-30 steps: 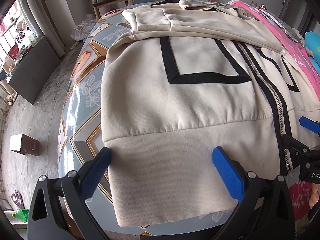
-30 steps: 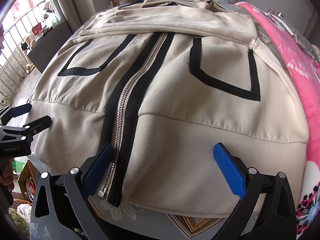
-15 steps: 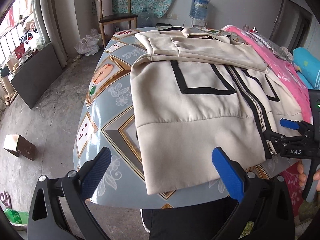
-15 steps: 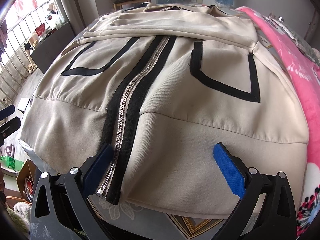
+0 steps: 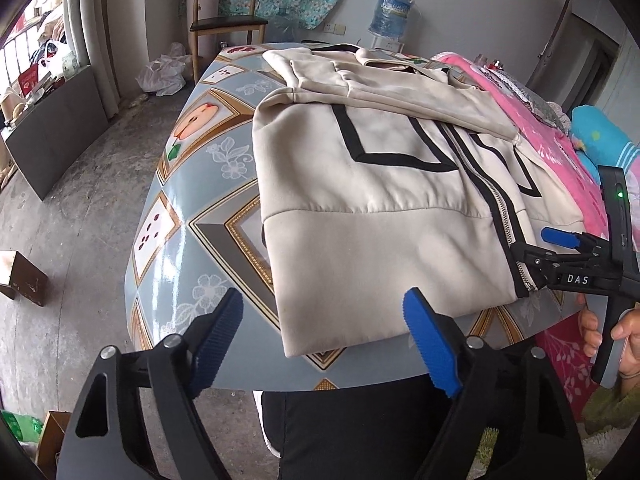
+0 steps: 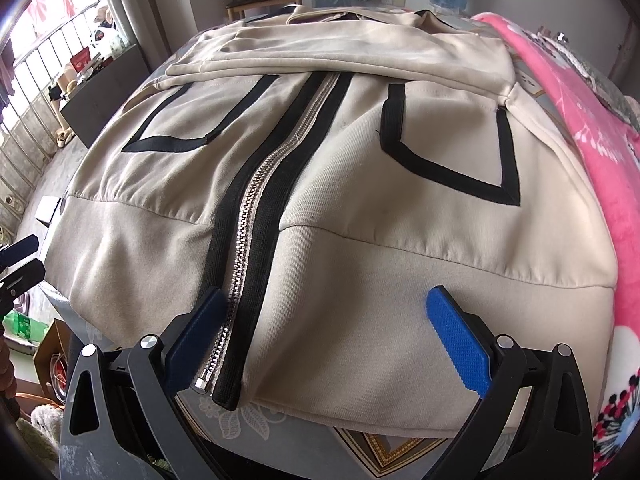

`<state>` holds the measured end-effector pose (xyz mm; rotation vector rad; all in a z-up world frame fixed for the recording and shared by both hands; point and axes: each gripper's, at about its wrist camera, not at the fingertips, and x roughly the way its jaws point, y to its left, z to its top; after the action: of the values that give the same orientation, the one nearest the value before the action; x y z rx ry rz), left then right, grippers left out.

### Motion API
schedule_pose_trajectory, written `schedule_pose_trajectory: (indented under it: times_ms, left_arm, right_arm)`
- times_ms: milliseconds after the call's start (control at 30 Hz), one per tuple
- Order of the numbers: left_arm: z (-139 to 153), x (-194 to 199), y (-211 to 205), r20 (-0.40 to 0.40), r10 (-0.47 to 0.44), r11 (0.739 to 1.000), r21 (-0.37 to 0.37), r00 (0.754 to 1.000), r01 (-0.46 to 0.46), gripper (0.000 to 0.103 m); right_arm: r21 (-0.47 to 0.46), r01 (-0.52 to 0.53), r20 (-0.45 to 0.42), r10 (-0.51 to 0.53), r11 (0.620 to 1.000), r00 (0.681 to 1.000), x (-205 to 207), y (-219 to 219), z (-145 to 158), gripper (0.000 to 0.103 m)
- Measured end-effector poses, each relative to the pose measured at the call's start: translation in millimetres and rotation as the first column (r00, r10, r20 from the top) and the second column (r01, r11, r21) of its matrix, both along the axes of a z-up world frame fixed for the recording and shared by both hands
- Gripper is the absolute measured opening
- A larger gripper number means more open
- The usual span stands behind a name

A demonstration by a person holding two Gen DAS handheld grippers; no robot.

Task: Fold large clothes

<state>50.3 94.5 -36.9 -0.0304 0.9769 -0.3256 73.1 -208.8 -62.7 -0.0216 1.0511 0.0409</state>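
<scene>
A cream zip-up jacket with black trim lies flat on the table, sleeves folded across its upper part, hem towards me. It also fills the right wrist view. My left gripper is open and empty, held back from the table's near edge, off the hem's left corner. My right gripper is open and empty, low over the hem, its left finger next to the zipper's lower end. The right gripper also shows in the left wrist view at the hem's right side.
The table has a glossy patterned blue cover. A pink blanket lies along the jacket's right side. A wooden chair and a water bottle stand beyond the table. A small box sits on the floor at left.
My left gripper has pulled back and up from over the hem to beyond the table's near edge. My right gripper has stayed over the hem, nearly still. Both stayed open.
</scene>
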Motion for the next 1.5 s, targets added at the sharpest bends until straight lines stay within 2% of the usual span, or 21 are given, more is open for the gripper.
schedule_pose_trajectory:
  times_ms: [200,433,567,633,667,833,933,1067,1233,1367,1500]
  left_arm:
    - [-7.6,5.1,9.6,-0.086,0.025,0.999,-0.042,0.996,-0.028,0.052]
    - [-14.6,9.7,18.3,-0.157,0.061,0.996,-0.059,0.986,-0.071,0.038]
    - [-15.0,10.8,20.0,-0.174,0.067,0.996,-0.047,0.983,-0.076,0.027]
    - [-15.5,11.3,22.5,-0.184,0.069,0.995,-0.061,0.980,-0.082,0.022]
    - [-16.3,11.3,23.5,-0.191,0.070,0.994,-0.072,0.979,-0.085,0.016]
    - [-14.8,9.6,25.2,-0.184,0.074,0.991,-0.094,0.980,-0.092,0.009]
    - [-7.4,10.6,27.6,-0.178,0.064,0.987,-0.132,0.982,-0.088,0.006]
    - [7.8,12.5,27.9,-0.163,0.046,0.979,-0.191,0.986,-0.077,0.005]
    - [24.9,16.8,27.7,-0.161,0.026,0.954,-0.290,0.987,-0.073,0.005]
    - [31.0,20.9,27.4,-0.158,0.019,0.940,-0.335,0.987,-0.072,0.005]
    - [33.3,23.1,24.4,-0.153,0.007,0.932,-0.358,0.988,-0.062,0.005]
  right_arm:
    - [-0.004,0.006,0.002,-0.006,1.000,1.000,-1.4,2.5,0.3,0.097]
    - [-0.026,-0.004,0.025,0.004,1.000,1.000,-8.7,6.5,3.8,0.097]
    - [-0.007,-0.021,0.055,0.022,1.000,0.998,-15.1,6.6,7.1,0.097]
    - [0.022,-0.015,0.062,0.014,1.000,0.998,-16.8,2.9,9.0,0.097]
    - [0.037,-0.012,0.066,0.009,0.999,0.998,-18.0,0.6,9.8,0.097]
    - [0.080,-0.007,0.094,0.000,0.997,0.996,-24.9,-6.1,18.2,0.097]
    - [0.108,-0.065,0.135,0.050,0.992,0.990,-30.9,0.4,28.1,0.097]
    - [0.123,-0.238,0.206,0.210,0.963,0.956,-39.3,33.5,40.5,0.097]
    - [0.104,-0.451,0.266,0.412,0.886,0.871,-43.9,94.6,44.5,0.096]
    - [0.084,-0.550,0.269,0.512,0.831,0.816,-38.6,138.2,40.8,0.089]
    - [0.095,-0.591,0.261,0.553,0.801,0.791,-33.4,161.0,34.5,0.080]
